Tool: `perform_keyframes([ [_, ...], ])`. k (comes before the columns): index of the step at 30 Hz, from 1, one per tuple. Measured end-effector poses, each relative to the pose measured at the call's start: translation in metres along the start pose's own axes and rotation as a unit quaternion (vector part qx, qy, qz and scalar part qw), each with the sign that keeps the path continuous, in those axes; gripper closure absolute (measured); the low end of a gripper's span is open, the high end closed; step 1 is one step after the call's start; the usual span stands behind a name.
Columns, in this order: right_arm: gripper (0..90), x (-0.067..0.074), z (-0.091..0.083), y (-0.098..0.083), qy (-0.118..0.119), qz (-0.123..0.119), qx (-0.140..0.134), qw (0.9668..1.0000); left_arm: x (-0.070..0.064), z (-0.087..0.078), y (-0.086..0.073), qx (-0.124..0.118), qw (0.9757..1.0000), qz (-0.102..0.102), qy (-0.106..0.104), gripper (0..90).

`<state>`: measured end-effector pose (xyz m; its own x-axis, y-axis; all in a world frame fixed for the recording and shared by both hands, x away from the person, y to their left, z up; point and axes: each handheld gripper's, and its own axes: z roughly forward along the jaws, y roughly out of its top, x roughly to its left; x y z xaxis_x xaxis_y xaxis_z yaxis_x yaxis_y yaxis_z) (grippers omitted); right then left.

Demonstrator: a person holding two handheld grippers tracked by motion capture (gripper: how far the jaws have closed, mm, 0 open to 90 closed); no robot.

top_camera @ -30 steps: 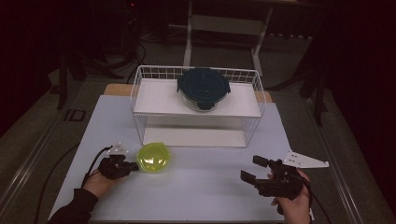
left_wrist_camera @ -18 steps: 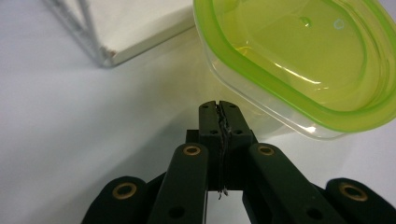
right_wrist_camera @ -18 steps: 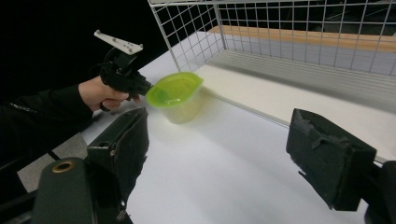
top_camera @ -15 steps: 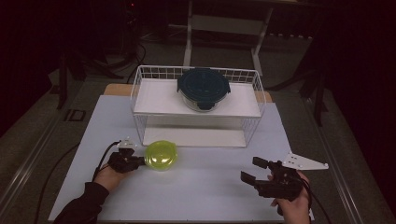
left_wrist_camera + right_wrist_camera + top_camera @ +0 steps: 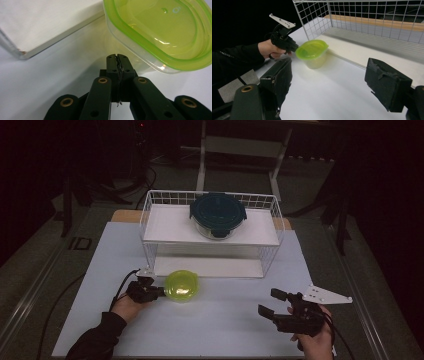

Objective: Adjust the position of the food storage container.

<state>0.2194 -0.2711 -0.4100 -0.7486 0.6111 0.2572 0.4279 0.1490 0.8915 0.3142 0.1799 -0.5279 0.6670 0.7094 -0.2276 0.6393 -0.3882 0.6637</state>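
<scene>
Black left hand-held gripper (image 5: 159, 291) clenched tight, tips against lime-green lidded plastic tub (image 5: 182, 285), lower left; right hand-held gripper (image 5: 274, 304) released, lower right.

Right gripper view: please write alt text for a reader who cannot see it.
A green-lidded container stands on the white table, with the left claw, shut, at its rim in a person's hand. The right claw frames the foreground, jaws open and empty. A white wire rack stands behind.

green-lidded tub (image 5: 313, 53) beside wire rack (image 5: 372, 17)
</scene>
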Motion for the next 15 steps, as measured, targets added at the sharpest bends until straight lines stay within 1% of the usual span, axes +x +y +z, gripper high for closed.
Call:
perform_keyframes([
  [6,22.6,0.001,0.001,0.000,-0.002,-0.009,-0.004,0.9999,-0.006,0.007,0.006,0.002,1.0000,0.004,-0.006,88.0],
  [8,23.9,0.000,0.001,0.000,0.001,-0.008,-0.003,1.0000,-0.007,0.009,0.008,0.004,0.9999,0.006,-0.011,88.0],
  [9,24.5,0.000,0.001,0.000,0.001,-0.007,-0.004,1.0000,-0.009,0.010,0.009,0.002,0.9999,0.006,-0.010,88.0],
  [10,24.6,0.000,0.001,0.000,0.002,-0.007,-0.004,1.0000,-0.009,0.011,0.010,0.004,0.9999,0.010,-0.011,88.1],
  [12,24.6,0.000,0.000,0.000,0.002,-0.007,-0.004,1.0000,-0.010,0.012,0.011,0.004,0.9999,0.010,-0.012,88.0],
  [15,24.2,0.001,0.000,-0.001,-0.009,-0.013,-0.002,0.9999,-0.014,0.016,0.015,0.006,0.9998,0.013,-0.014,88.0],
])
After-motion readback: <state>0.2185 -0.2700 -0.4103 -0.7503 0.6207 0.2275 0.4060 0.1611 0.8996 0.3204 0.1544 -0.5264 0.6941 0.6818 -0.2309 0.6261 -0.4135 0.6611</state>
